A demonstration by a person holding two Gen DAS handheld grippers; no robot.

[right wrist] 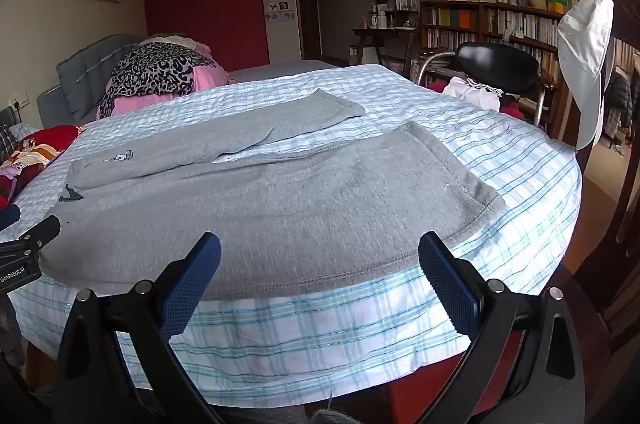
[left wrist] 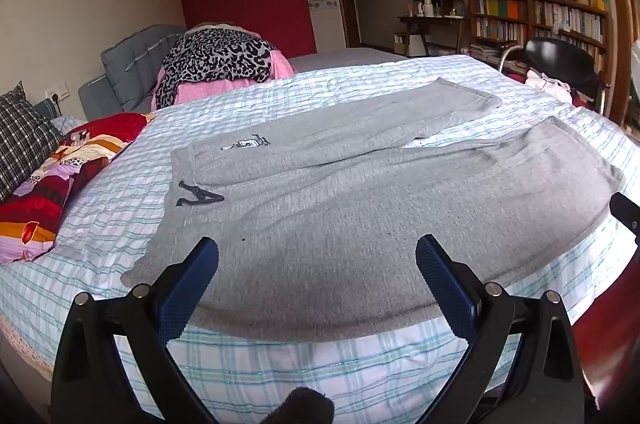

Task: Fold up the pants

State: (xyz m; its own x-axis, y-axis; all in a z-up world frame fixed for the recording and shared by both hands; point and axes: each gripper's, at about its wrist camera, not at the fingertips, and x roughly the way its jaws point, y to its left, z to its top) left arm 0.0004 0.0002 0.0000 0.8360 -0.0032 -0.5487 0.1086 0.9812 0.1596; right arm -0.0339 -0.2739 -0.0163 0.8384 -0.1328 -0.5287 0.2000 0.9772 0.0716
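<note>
Grey sweatpants [left wrist: 340, 207] lie spread flat on the bed, waistband to the left with a black drawstring [left wrist: 198, 193], both legs running right. In the right wrist view the pants [right wrist: 280, 207] show the near leg's hem at the right. My left gripper [left wrist: 316, 264] is open and empty, hovering over the near edge of the pants by the waist. My right gripper [right wrist: 320, 260] is open and empty, over the near leg's lower edge. The left gripper's finger tip [right wrist: 36, 236] shows at the left edge of the right wrist view.
The bed has a blue-checked sheet [left wrist: 320, 364]. Patterned pillows [left wrist: 52, 183] and a leopard-print pile [left wrist: 216, 63] lie at the left. A black chair [right wrist: 496, 67] and bookshelves [right wrist: 492, 23] stand beyond the bed at right. A white cap [right wrist: 584, 63] hangs at the right.
</note>
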